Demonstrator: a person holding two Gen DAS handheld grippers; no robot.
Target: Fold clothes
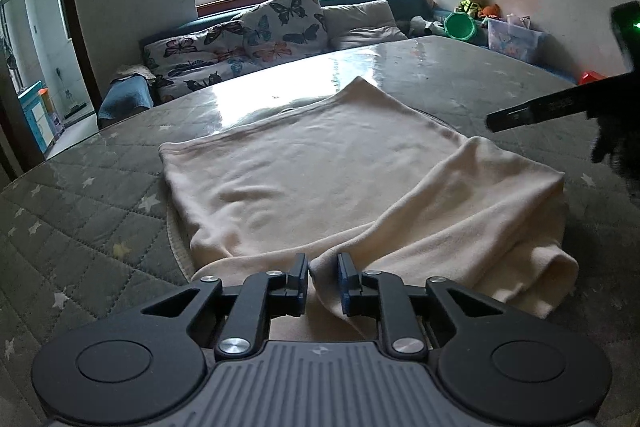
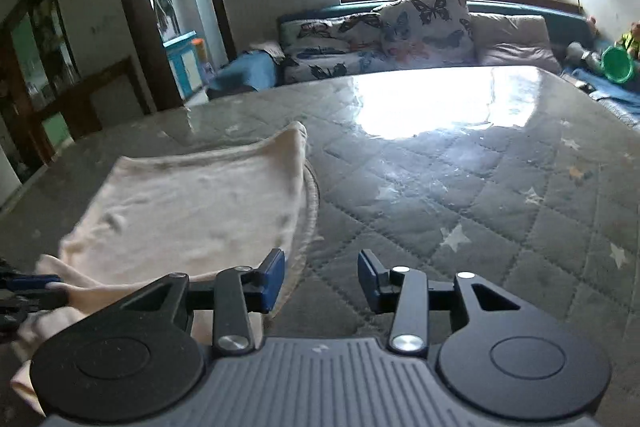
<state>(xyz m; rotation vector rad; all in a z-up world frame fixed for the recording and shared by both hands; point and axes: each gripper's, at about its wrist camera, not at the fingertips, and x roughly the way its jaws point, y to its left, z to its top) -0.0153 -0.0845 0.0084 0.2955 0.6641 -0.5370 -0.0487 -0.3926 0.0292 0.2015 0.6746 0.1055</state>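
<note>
— One cream garment, half folded, lies on the quilted mattress: soft, limp, light.
— Grip?
— Hem corners. Left gripper is nearly closed around a near-edge fold; right gripper gapes, empty, beside it.

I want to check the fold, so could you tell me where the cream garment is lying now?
The cream garment lies on the grey star-quilted mattress, directly ahead of the left claw in the left wrist view, and left of the right claw in the right wrist view.
</note>
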